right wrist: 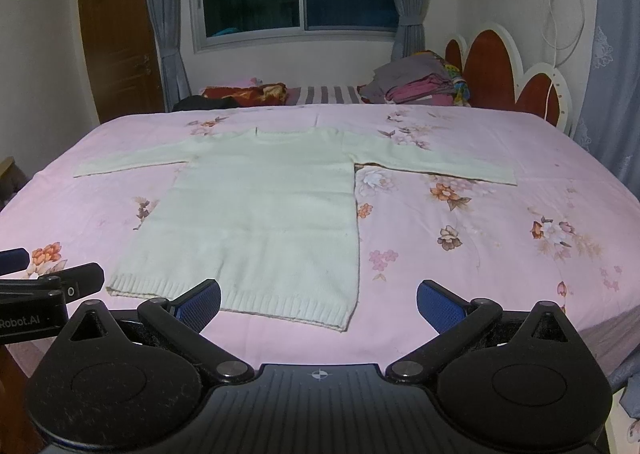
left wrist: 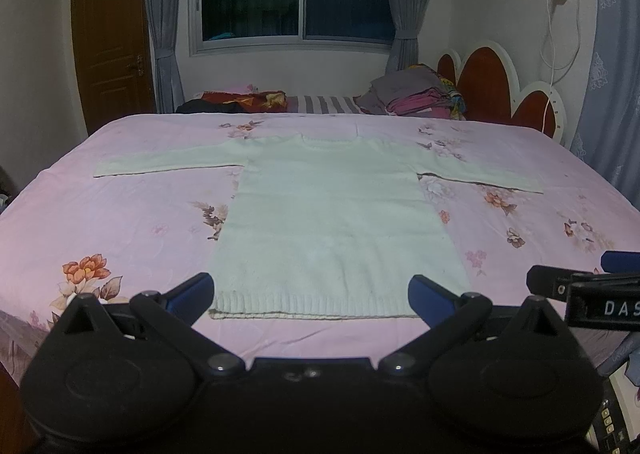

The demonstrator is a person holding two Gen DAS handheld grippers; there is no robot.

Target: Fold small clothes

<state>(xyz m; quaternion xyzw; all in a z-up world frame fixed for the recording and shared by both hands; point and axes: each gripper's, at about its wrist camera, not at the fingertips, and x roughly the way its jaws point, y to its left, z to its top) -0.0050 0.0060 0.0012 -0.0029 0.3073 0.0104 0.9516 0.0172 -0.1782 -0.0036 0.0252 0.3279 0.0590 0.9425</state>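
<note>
The right gripper [left wrist: 600, 308] reads "DAS", the left gripper [right wrist: 24, 322] "Robot.AI".

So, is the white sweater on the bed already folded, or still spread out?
Spread out. The white sweater lies flat on the bed, both sleeves stretched sideways, hem unfolded.

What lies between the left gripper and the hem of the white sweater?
Only a bare strip of pink floral bedsheet, seen in the left wrist view. The left gripper has its jaws wide open just short of the white sweater hem, touching nothing.
</note>
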